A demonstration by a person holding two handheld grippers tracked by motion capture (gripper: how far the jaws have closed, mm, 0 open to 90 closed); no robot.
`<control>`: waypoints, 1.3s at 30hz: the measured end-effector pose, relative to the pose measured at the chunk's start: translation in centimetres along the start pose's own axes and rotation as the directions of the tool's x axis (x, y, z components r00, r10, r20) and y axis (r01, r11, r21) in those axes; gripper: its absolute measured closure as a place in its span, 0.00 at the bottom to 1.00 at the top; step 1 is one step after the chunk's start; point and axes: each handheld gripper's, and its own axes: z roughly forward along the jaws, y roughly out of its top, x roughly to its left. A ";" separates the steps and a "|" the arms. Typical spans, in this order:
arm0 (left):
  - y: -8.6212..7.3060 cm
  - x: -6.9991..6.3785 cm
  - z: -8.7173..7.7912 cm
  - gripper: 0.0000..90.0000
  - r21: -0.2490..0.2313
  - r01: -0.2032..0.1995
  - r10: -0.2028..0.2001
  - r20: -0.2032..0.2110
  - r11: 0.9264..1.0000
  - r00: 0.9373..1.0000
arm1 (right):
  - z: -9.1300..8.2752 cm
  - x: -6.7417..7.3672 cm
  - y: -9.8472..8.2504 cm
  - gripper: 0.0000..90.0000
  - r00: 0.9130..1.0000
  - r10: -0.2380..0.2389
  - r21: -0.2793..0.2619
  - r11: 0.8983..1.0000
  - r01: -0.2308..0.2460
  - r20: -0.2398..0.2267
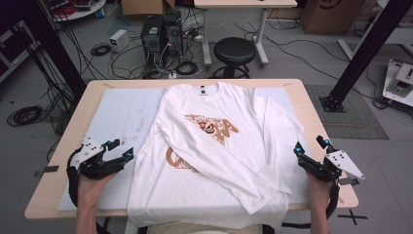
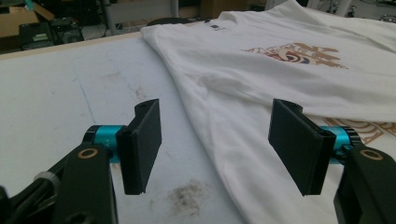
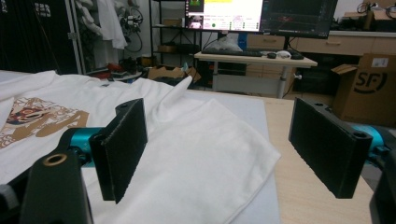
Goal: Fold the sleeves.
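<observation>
A white long-sleeved shirt [image 1: 214, 146] lies face up in the middle of the desk [image 1: 311, 105], its collar toward the far edge and its hem hanging a little over the near edge. The cloth is soft, matte cotton with shallow wrinkles, and it carries a brown and orange print [image 1: 212, 127] across the chest, with a second part of the print lower down, partly covered. 1 sleeve is folded diagonally across the front from the shoulder at the left of the high view down toward the near right corner; the other sleeve is doubled back along the shirt's right side in a flat, smooth-edged panel. Beneath the shirt a pale, thin mat [image 1: 117, 122] covers most of the light wooden desk top, and it shows faint scuffs and a dark smudge [image 2: 187, 196] near the left tongs. The left tongs [image 1: 117, 153] hover over the mat just beside the shirt's edge, the 2 flat black ribbed pads standing wide apart with nothing between them. The right tongs [image 1: 308, 153] hang at the shirt's other side, near the folded sleeve, also spread wide and empty. Teal collars and black arms back each pad. Beyond the desk stand a black round stool [image 1: 234, 51] and tangled cables on a grey floor.
</observation>
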 end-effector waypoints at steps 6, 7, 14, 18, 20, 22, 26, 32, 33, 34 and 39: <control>-0.6 0.6 -0.1 0.39 -0.006 -0.022 0.022 -0.035 1.000 0.999 | 0.0 0.0 0.0 0.22 1.000 0.013 0.006 1.000 -0.013 0.000; -0.7 0.7 -0.1 0.39 -0.006 -0.024 0.024 -0.041 1.000 0.999 | 0.0 0.0 0.0 0.22 1.000 0.013 0.007 1.000 -0.013 0.000; -1.7 1.1 0.2 0.39 -0.017 -0.019 0.018 -0.071 1.000 0.997 | 0.0 0.0 0.0 0.22 1.000 0.012 0.007 1.000 -0.012 0.003; -2.1 1.1 0.4 0.39 -0.014 -0.016 0.014 -0.081 1.000 0.997 | 0.1 0.0 0.0 0.22 1.000 0.009 0.002 1.000 -0.009 0.004; -2.2 1.1 0.4 0.39 -0.016 -0.016 0.015 -0.079 1.000 0.997 | 0.1 0.0 0.0 0.22 1.000 0.011 0.002 1.000 -0.011 0.003; -2.2 1.1 0.4 0.39 -0.016 -0.012 0.010 -0.087 1.000 0.996 | 0.0 0.0 0.0 0.22 1.000 0.013 0.007 1.000 -0.013 0.001; -2.2 1.4 0.6 0.39 0.000 0.028 -0.028 -0.100 1.000 0.995 | 0.0 -0.1 0.0 0.22 1.000 0.015 0.008 1.000 -0.015 0.002; -2.2 1.7 0.4 0.39 -0.014 0.052 -0.053 -0.096 0.999 0.994 | 0.1 -0.1 0.0 0.22 1.000 0.031 0.012 0.999 -0.031 0.007; -2.2 1.7 0.4 0.39 -0.015 0.053 -0.054 -0.095 0.998 0.994 | 0.1 -0.2 0.0 0.22 0.999 0.035 0.013 0.999 -0.035 0.007; -2.2 1.7 0.4 0.39 -0.013 0.049 -0.050 -0.094 0.999 0.994 | 0.1 -0.2 0.0 0.22 0.999 0.039 0.014 0.999 -0.039 0.009; -2.2 1.6 0.4 0.39 -0.015 0.042 -0.043 -0.088 0.999 0.995 | 0.2 -0.2 0.1 0.22 0.999 0.045 0.024 0.999 -0.046 0.025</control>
